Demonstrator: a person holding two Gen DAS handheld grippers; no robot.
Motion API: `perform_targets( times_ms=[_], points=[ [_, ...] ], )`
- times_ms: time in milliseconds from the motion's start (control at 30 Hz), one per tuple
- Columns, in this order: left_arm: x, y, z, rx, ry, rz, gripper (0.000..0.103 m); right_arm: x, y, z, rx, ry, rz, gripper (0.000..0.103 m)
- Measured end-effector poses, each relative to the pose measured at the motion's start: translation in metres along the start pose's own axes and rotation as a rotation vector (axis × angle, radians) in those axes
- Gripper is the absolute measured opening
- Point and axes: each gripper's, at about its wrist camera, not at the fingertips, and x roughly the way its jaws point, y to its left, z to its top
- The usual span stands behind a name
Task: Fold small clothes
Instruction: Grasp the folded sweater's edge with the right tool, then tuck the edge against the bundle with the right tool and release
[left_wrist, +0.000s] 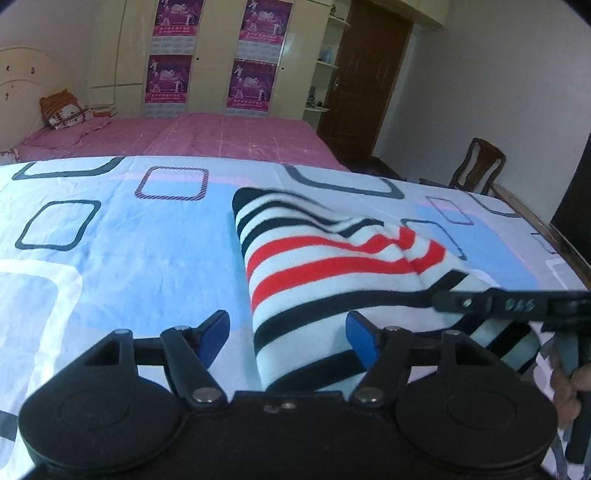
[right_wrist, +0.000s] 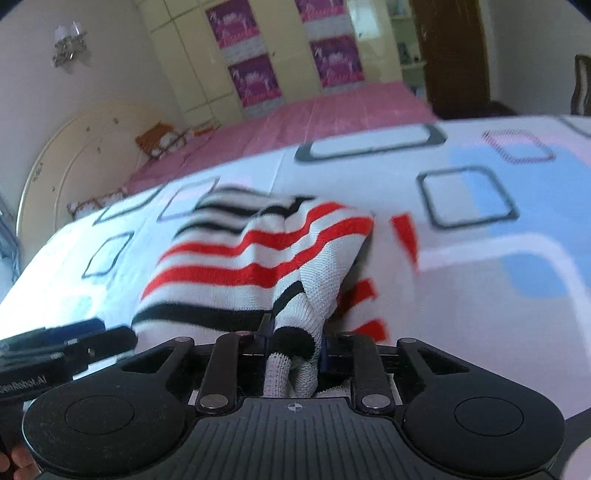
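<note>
A small knitted garment (left_wrist: 317, 266) with white, black and red stripes lies partly folded on the patterned bed sheet (left_wrist: 129, 243). My left gripper (left_wrist: 288, 338) is open, its blue-padded fingers (left_wrist: 214, 332) straddling the garment's near left edge. My right gripper (right_wrist: 293, 343) is shut on a bunched part of the striped garment (right_wrist: 258, 258), lifted above the sheet; it enters the left wrist view from the right (left_wrist: 443, 299). The left gripper shows at the left edge of the right wrist view (right_wrist: 122, 339).
A pink bedspread (left_wrist: 207, 136) covers the far part of the bed, with a pillow (left_wrist: 61, 110) at the headboard. Wardrobes with posters (left_wrist: 210, 55) stand behind. A wooden chair (left_wrist: 476, 166) and a door (left_wrist: 365, 81) are at the right. The bed's wooden edge (left_wrist: 546, 229) runs along the right.
</note>
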Motion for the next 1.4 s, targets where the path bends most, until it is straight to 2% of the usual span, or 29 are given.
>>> perform_targets(
  times_ms=[67,167,300,433,600,800,833,867,933,1100,1200,1300,1333,1367,1400],
  points=[
    [0.0,-0.003,-0.002,0.009,-0.004,-0.008,0.068,-0.006,-0.007,0.0,0.006,0.009,0.013,0.022],
    [0.011,-0.006,-0.011,0.033,0.053,-0.015,0.069,0.01,-0.018,-0.014,0.04,0.069,0.003,0.022],
    [0.017,-0.006,-0.018,0.05,0.057,-0.007,0.07,0.012,-0.023,-0.022,0.094,0.053,0.006,0.022],
    [0.016,-0.003,-0.017,0.051,0.063,-0.013,0.07,-0.01,-0.029,-0.021,0.132,0.032,0.012,0.024],
    [0.018,-0.003,-0.017,0.049,0.07,-0.026,0.07,-0.038,-0.02,-0.034,0.071,0.03,-0.015,0.024],
    [0.018,-0.006,-0.019,0.07,0.074,-0.026,0.07,-0.044,-0.024,-0.053,0.095,0.067,-0.038,0.024],
    [0.018,-0.006,-0.019,0.072,0.076,-0.026,0.07,-0.045,-0.025,-0.056,0.096,0.073,-0.047,0.023],
    [0.018,-0.007,-0.019,0.074,0.08,-0.026,0.07,-0.047,-0.025,-0.057,0.097,0.08,-0.049,0.012],
    [0.017,-0.01,-0.019,0.083,0.089,-0.022,0.069,-0.052,-0.028,-0.059,0.114,0.088,-0.032,0.009],
    [0.019,-0.02,-0.018,0.105,0.111,0.018,0.069,-0.044,-0.039,-0.066,0.168,0.11,-0.056,0.009],
    [0.018,-0.022,-0.014,0.122,0.125,0.031,0.069,-0.051,-0.036,-0.063,0.145,0.11,-0.049,0.009],
    [0.016,-0.024,-0.009,0.137,0.133,0.044,0.069,-0.062,-0.034,-0.055,0.149,0.092,-0.035,0.017],
    [0.015,-0.025,-0.007,0.138,0.133,0.046,0.068,-0.066,-0.032,-0.051,0.146,0.078,-0.039,0.027],
    [0.014,-0.026,-0.005,0.139,0.134,0.047,0.068,-0.069,-0.029,-0.047,0.137,0.06,-0.042,0.042],
    [0.013,-0.029,-0.003,0.142,0.133,0.049,0.068,-0.07,-0.027,-0.043,0.127,0.044,-0.044,0.048]
  ],
)
